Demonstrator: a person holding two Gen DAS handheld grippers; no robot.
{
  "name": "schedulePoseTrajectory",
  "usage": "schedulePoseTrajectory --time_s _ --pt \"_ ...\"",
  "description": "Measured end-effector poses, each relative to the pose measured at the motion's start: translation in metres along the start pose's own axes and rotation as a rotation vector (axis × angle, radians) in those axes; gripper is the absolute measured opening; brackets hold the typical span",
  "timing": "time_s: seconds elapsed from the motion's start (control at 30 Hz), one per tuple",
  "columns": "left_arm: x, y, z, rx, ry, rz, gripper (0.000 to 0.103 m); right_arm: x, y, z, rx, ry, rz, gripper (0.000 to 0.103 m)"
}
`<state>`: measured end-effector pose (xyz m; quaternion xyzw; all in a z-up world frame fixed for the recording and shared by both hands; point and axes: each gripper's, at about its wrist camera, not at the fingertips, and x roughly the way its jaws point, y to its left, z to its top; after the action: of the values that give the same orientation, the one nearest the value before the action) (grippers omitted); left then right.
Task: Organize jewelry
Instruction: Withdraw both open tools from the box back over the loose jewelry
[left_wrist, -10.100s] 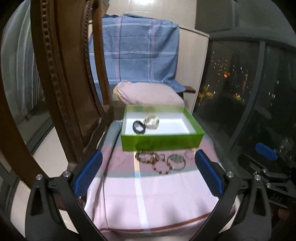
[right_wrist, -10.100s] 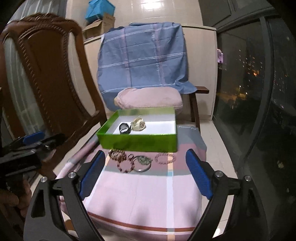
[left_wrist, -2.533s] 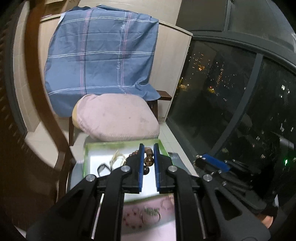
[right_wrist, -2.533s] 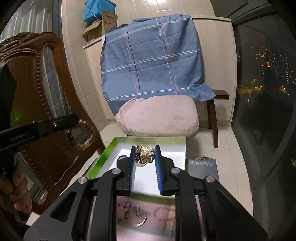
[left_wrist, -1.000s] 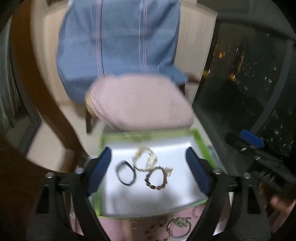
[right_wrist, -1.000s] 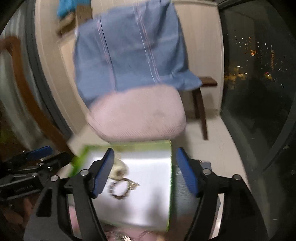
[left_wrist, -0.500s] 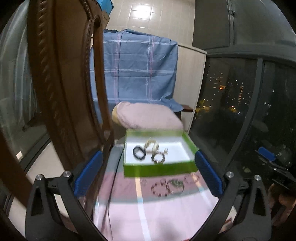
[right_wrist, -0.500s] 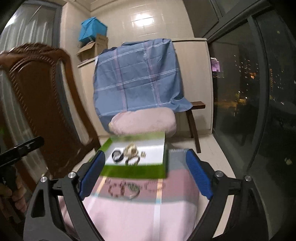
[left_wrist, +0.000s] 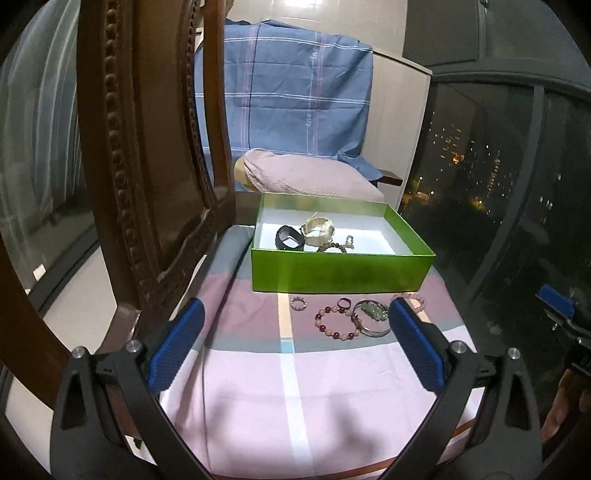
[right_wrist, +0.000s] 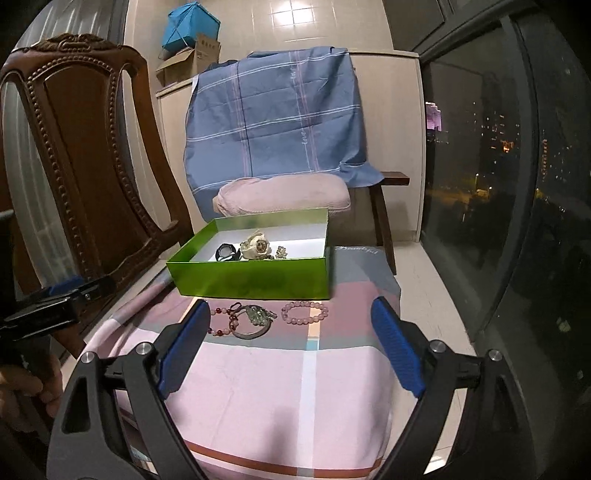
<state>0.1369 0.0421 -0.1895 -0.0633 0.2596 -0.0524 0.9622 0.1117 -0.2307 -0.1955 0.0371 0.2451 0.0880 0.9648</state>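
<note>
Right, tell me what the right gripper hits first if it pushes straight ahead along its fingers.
Probably the near wall of the shiny green cardboard box. The right gripper is open above the pink striped cloth, with the pale pink bead bracelet lying lower in that line; depth is uncertain.

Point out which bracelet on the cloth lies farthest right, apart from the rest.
The pale pink bead bracelet: it lies alone, while the red-and-pink bead bracelet and silver bangle overlap.
</note>
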Motion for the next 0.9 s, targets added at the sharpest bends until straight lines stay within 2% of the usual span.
schedulePoseTrajectory --time_s 0.6,0.9 --pt "0.011 -0.015 -0.005 0.051 0.043 -0.011 0.099 0.001 0.0 -0.004 -0.015 0.011 -0.004 0.087" --pt "0.035 -0.022 -0.008 0.078 0.113 -0.009 0.098 0.0 0.004 -0.001 -0.018 0.015 0.02 0.087"
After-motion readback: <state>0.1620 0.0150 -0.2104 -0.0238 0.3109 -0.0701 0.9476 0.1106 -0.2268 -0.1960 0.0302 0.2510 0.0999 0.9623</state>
